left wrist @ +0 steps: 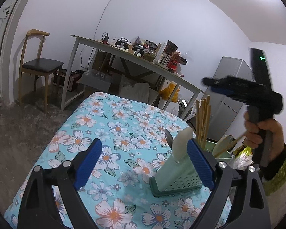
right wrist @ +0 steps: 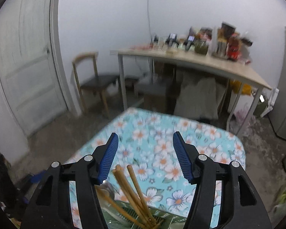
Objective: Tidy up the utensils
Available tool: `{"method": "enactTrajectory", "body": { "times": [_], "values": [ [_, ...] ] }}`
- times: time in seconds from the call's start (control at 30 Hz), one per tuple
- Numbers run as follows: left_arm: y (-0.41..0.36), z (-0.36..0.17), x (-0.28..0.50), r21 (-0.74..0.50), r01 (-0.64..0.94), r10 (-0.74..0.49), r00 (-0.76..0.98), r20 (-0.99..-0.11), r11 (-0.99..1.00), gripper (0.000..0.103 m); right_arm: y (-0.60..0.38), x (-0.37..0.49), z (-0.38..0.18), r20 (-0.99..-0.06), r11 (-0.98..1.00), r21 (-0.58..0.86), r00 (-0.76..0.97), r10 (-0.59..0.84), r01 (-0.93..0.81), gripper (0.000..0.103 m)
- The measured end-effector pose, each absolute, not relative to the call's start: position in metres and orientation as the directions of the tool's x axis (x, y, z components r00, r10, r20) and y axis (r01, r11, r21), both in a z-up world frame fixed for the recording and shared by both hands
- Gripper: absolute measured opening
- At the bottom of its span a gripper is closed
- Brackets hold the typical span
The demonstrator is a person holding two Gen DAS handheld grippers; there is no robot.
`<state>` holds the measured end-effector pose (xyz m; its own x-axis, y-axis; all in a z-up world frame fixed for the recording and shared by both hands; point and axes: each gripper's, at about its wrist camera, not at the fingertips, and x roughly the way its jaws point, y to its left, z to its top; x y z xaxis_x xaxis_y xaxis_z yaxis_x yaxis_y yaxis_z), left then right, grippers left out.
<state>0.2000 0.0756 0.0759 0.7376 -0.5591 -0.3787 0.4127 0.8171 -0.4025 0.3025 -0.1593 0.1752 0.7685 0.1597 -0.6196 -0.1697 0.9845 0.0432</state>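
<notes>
In the left wrist view, the left gripper (left wrist: 145,164) stands over a table covered with a floral cloth (left wrist: 112,122), its jaws spread wide with nothing pressed between the blue pads. A pale green knife block (left wrist: 174,179) (wedge-shaped, with a perforated side) rests on the cloth just inside the right-hand finger (left wrist: 199,164); whether it touches the pad I cannot tell. A whitish knife handle (left wrist: 180,143) rises from its top. Further right, wooden chopsticks (left wrist: 203,120) stand upright in a green holder (left wrist: 222,153) at the table's edge, together with a pale spoon-like utensil (left wrist: 224,145). Above them a hand (left wrist: 263,133) with a fuzzy green cuff (left wrist: 280,169) holds the right gripper (left wrist: 211,85), blurred, level and pointing left; its jaws cannot be read from here.

In the right wrist view, the right gripper (right wrist: 145,158) has its jaws apart and nothing held between the pads. The chopsticks (right wrist: 132,189) stick up from the green holder (right wrist: 158,214) below, their tips in the gap between the fingers and clear of both pads. The floral cloth (right wrist: 181,145) lies beyond, blurred. Behind it are a cluttered desk (right wrist: 190,64), a wooden chair (right wrist: 93,80) and a white door (right wrist: 26,61).
</notes>
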Motion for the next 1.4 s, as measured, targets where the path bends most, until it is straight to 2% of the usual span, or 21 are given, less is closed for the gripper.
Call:
{"method": "enactTrajectory", "body": {
  "times": [0.1,0.2,0.3,0.4,0.53,0.6,0.7,0.9,1.03,1.17,1.27,1.4],
  "values": [
    [0.077,0.074,0.205,-0.404,0.411,-0.559,0.735,-0.383,0.817,0.089,-0.154,0.313,0.153,-0.702,0.987,0.015,0.702,0.124,-0.159,0.054],
    [0.077,0.070,0.212,-0.413,0.404,-0.559,0.731,-0.392,0.816,0.090,-0.171,0.300,0.151,-0.710,0.995,0.026,0.699,0.085,-0.094,0.051],
    [0.075,0.066,0.219,-0.426,0.400,-0.566,0.721,-0.400,0.811,0.090,-0.195,0.289,0.158,-0.707,0.999,0.037,0.707,0.036,-0.014,0.050],
    [0.071,0.064,0.224,-0.431,0.404,-0.573,0.713,-0.404,0.807,0.089,-0.211,0.287,0.163,-0.696,0.996,0.091,0.716,0.055,0.011,0.050],
    [0.067,0.064,0.224,-0.426,0.414,-0.579,0.707,-0.406,0.804,0.090,-0.217,0.281,0.182,-0.625,0.977,0.209,0.761,0.172,-0.049,0.050],
    [0.065,0.064,0.224,-0.417,0.418,-0.577,0.706,-0.410,0.807,0.090,-0.219,0.268,0.192,-0.568,0.961,0.264,0.792,0.223,-0.081,0.054],
    [0.066,0.065,0.222,-0.404,0.423,-0.574,0.708,-0.411,0.811,0.090,-0.231,0.242,0.203,-0.496,0.946,0.312,0.833,0.246,-0.093,0.067],
    [0.066,0.063,0.213,-0.391,0.439,-0.582,0.691,-0.428,0.809,0.090,-0.254,0.181,0.201,-0.444,0.948,0.317,0.879,0.175,-0.028,0.087],
    [0.062,0.059,0.200,-0.386,0.465,-0.602,0.663,-0.445,0.797,0.090,-0.256,0.134,0.185,-0.494,0.969,0.236,0.868,0.054,0.075,0.095],
    [0.048,0.055,0.180,-0.357,0.512,-0.623,0.625,-0.470,0.782,0.091,-0.242,0.105,0.144,-0.630,0.977,0.119,0.774,-0.062,0.175,0.095],
    [0.035,0.055,0.163,-0.314,0.523,-0.608,0.630,-0.483,0.792,0.096,-0.227,0.101,0.107,-0.733,0.973,0.025,0.665,-0.139,0.230,0.095],
    [0.018,0.057,0.148,-0.244,0.514,-0.560,0.653,-0.509,0.822,0.097,-0.212,0.093,0.080,-0.768,0.958,-0.043,0.603,-0.214,0.284,0.095]
  ]
}}
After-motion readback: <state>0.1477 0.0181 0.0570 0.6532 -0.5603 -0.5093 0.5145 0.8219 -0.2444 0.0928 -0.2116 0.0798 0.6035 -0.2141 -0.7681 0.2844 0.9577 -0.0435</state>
